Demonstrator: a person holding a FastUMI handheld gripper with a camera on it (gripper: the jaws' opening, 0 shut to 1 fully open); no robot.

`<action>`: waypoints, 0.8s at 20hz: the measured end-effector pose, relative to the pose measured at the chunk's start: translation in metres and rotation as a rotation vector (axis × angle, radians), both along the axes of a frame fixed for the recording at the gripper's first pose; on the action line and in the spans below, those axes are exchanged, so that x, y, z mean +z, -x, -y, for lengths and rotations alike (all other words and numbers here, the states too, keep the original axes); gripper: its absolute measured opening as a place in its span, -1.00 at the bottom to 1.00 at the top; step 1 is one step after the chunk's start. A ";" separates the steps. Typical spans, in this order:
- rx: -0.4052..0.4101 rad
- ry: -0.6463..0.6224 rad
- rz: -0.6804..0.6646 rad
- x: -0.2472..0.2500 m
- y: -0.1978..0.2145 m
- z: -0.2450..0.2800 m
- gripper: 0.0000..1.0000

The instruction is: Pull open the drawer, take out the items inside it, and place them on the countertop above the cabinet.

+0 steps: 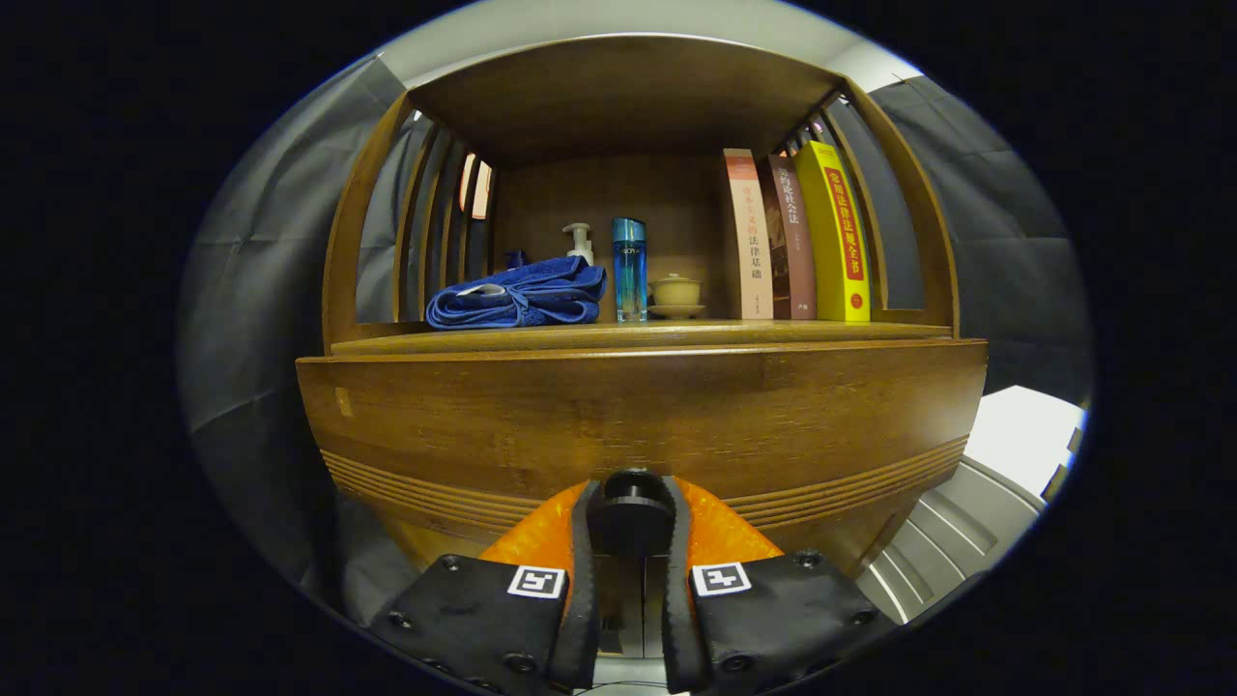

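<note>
One cabinet: a dark brown wooden cabinet (638,242) with an open, slatted-sided shelf above and a drawer below stands straight ahead of the gripper.
Countertop: the wooden shelf board (773,332) above the drawer, the likely place for the items; bare room shows along its front edge.
Drawer: a wide brown wooden drawer front (541,416) with grooved lines along its lower edge; its long axis runs side to side and its face points at the gripper. Whether it is pulled out at all cannot be told; its contents are hidden.
Books: three upright books (797,237) stand at the shelf's right end.
Towel: a folded blue cloth (522,295) lies at the left.
Bottles and cup: a white pump bottle (579,242), a blue bottle (629,269) and a small beige lidded cup on a saucer (675,293) stand between towel and books.
Knob: a small round black knob (632,503) low on the drawer front, at its middle.
Gripper: the gripper (631,517) has its fingers closed around the knob, one on each side, apparently pressing it.
Handling: the knob looks rigid and smooth, the natural hold; the drawer probably slides stiffly and needs a straight pull toward the person, or the fingers may slip off.
</note>
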State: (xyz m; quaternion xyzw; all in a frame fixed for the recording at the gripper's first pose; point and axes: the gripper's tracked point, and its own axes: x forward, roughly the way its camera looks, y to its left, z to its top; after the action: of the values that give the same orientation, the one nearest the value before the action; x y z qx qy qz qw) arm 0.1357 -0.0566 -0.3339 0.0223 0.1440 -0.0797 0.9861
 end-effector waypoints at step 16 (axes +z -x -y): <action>-0.021 0.011 -0.092 0.020 0.107 -0.022 -0.31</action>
State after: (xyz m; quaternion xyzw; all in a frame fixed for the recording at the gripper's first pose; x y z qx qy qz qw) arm 0.0290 -0.0343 -0.3143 0.0146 0.1886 -0.0917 0.9777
